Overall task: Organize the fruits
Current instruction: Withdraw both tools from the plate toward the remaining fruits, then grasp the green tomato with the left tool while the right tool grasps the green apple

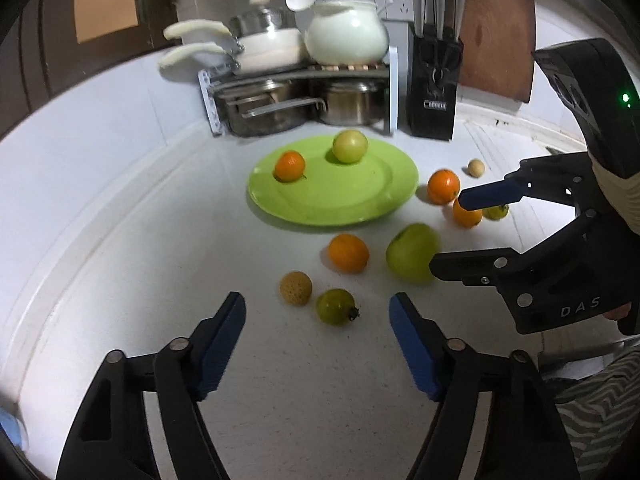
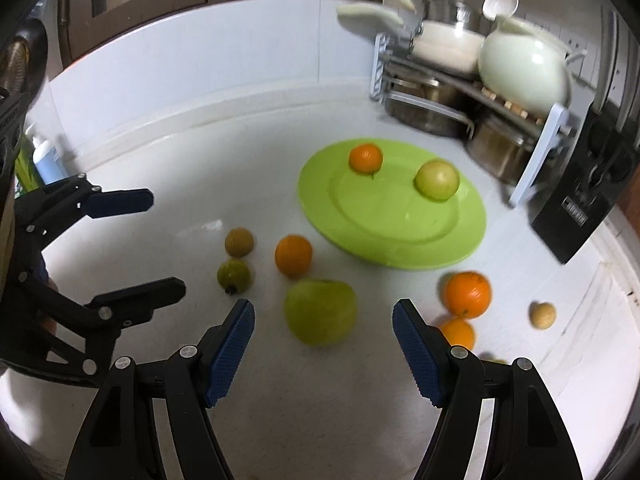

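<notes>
**Colours on the white counter**

The plate (image 1: 332,204) is bright lime green. On it lie one orange mandarin (image 1: 289,165) and one pale yellow-green apple (image 1: 349,146). The counter (image 1: 280,380) is white. The large apple (image 2: 320,311) is green, and the fruit with rough skin (image 1: 295,287) is tan-brown. Both grippers are black with blue ribbed pads (image 2: 232,356). The knife block (image 1: 433,88) is black, the round pot (image 1: 346,34) is cream white, and the sleeve (image 1: 600,396) has grey and white stripes.

White pot (image 1: 346,34) and pans on rack (image 1: 390,92), black knife block (image 1: 432,92) beside it
</notes>
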